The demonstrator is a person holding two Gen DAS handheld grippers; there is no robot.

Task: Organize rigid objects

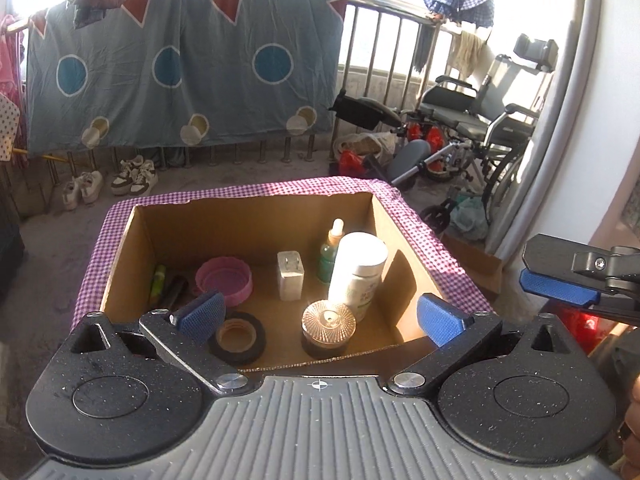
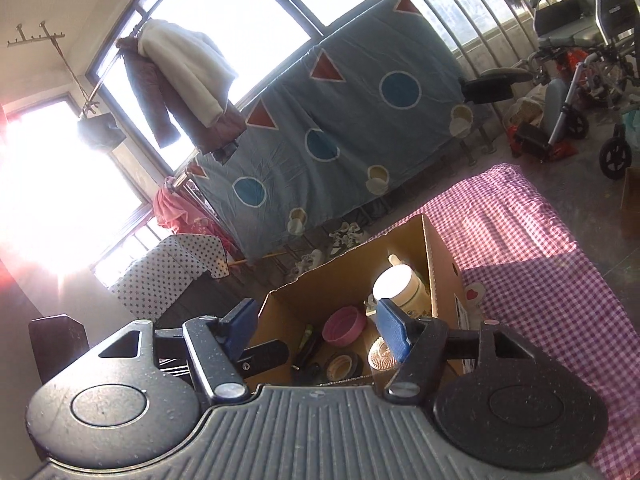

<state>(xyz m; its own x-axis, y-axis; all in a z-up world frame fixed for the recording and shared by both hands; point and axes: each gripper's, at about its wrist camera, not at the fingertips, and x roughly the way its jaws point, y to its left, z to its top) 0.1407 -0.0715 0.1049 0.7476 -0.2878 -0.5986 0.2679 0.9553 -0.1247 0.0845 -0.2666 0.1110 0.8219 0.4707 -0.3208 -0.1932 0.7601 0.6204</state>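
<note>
Evidently, both the left gripper (image 1: 320,316) and right gripper (image 2: 316,330) are held spread and empty above the cardboard box (image 1: 256,206), where the small items are already gathered upright.

A cardboard box (image 1: 256,224) stands on a checked cloth (image 1: 436,248). Inside it, seen from the left wrist, pens (image 1: 164,284) lie along the left wall, a lid (image 1: 225,281) beside them, a charger plug (image 1: 290,276) mid-floor, a dropper bottle (image 1: 331,250) behind a tall jar (image 1: 360,272) at right; a tape roll (image 1: 239,338) and glass cap (image 1: 329,322) sit nearest.

No legible text or labels
</note>
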